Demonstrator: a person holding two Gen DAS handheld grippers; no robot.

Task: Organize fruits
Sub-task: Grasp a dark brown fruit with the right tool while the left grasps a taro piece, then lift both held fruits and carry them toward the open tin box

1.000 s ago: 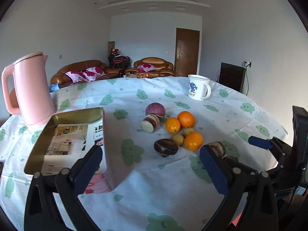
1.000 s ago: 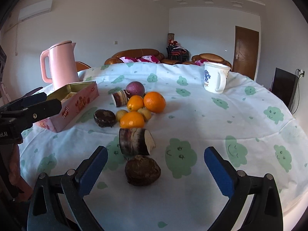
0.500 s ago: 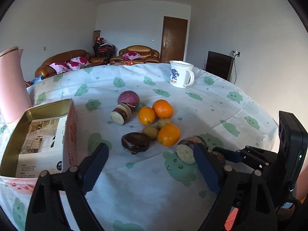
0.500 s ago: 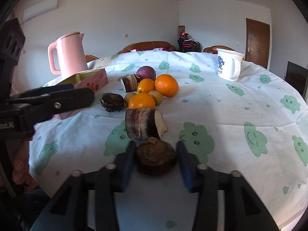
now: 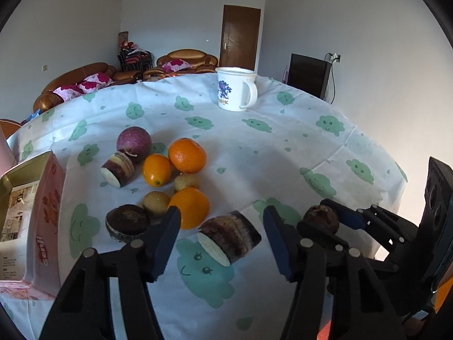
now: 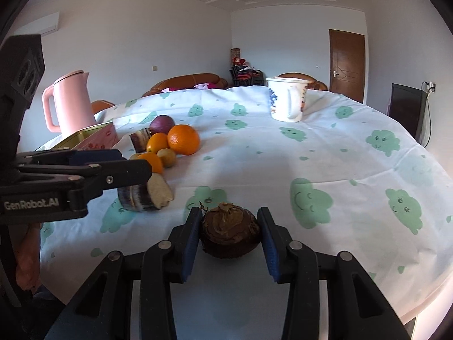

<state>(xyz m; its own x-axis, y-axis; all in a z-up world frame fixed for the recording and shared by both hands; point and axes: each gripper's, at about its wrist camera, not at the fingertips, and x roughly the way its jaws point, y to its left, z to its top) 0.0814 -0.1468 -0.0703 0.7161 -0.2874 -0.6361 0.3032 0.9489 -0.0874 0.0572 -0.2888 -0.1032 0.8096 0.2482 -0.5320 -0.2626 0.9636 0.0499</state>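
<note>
Two grippers were over the cloud-print white tablecloth [image 6: 325, 153]; right gripper [image 6: 230, 233] was clamped on a dark brown round taro root [image 6: 230, 233] near the front edge; left gripper [image 5: 220, 233] was closing around a cut brown-skinned taro chunk [image 5: 229, 239], pads not touching; oranges [image 5: 187, 155] clustered behind.

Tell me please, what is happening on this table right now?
A person works with two hand-held grippers on a pile of fruit. The right gripper is shut on a dark brown round piece at the near edge of the table. The left gripper is closing around a cut, dark-skinned chunk, but its pads do not touch it yet. The oranges and the other pieces lie beside an open tin box.
</note>
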